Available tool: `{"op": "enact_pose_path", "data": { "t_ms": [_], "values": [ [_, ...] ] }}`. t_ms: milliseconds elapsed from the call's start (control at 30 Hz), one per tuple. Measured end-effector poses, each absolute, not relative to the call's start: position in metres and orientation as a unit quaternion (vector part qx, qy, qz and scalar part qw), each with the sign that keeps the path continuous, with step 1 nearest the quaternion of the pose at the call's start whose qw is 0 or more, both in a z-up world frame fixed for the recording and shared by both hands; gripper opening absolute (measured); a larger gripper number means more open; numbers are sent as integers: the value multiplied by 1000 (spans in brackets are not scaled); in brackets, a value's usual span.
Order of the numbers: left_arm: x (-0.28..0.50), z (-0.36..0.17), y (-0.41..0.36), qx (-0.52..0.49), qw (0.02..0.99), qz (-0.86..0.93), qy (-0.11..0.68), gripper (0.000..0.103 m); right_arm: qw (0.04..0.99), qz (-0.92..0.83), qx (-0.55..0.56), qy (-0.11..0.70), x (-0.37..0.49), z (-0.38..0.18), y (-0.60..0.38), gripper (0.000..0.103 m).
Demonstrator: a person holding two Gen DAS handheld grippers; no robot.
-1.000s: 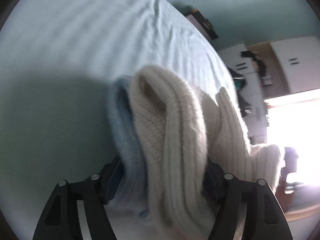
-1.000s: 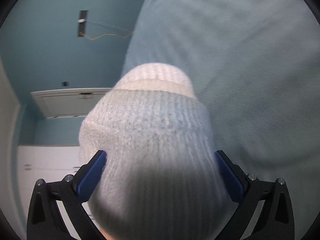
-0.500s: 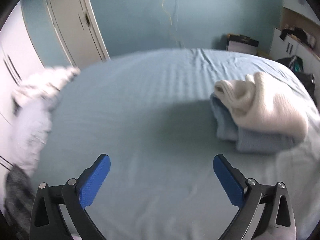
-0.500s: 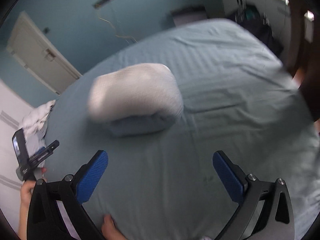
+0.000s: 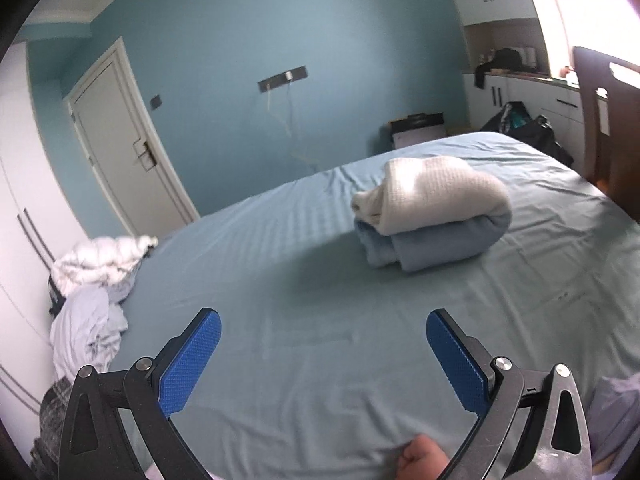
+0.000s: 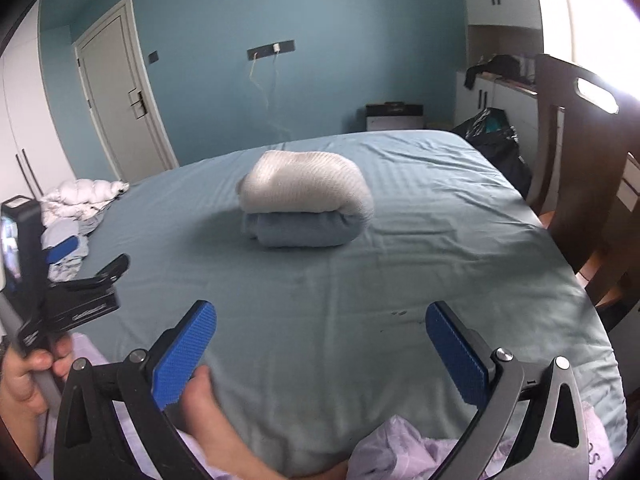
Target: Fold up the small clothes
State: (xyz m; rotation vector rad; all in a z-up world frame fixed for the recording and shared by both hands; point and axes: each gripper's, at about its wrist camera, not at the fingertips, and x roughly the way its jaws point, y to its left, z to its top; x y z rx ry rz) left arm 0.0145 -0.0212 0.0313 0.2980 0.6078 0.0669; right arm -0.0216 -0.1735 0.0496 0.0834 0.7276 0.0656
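Left wrist view: the left gripper (image 5: 323,354) hangs with jaws spread wide and empty over a blue-sheeted bed (image 5: 320,360). Folded clothes (image 5: 432,216), cream on blue, sit mid-bed, well apart. An unfolded heap (image 5: 94,280) lies at the bed's left edge. The right gripper (image 6: 320,346) gapes equally empty; a wooden chair (image 6: 576,160) stands at right.

Ribbed cream knit sweater (image 6: 306,184) atop soft blue fleece (image 6: 304,230), on smooth matt cotton bedsheet (image 6: 400,280).

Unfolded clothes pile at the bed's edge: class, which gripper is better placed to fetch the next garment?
Probably left. The clothes pile lies on the left gripper's side; the right gripper faces the folded stack. Both are open.
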Motion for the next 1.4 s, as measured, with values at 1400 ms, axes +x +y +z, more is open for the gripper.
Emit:
{"op": "enact_pose_path", "data": {
  "t_ms": [1400],
  "values": [
    [73,-30,-27,122,934,23,335,103,937,-17,30,348,34,0,-174,102]
  ]
}}
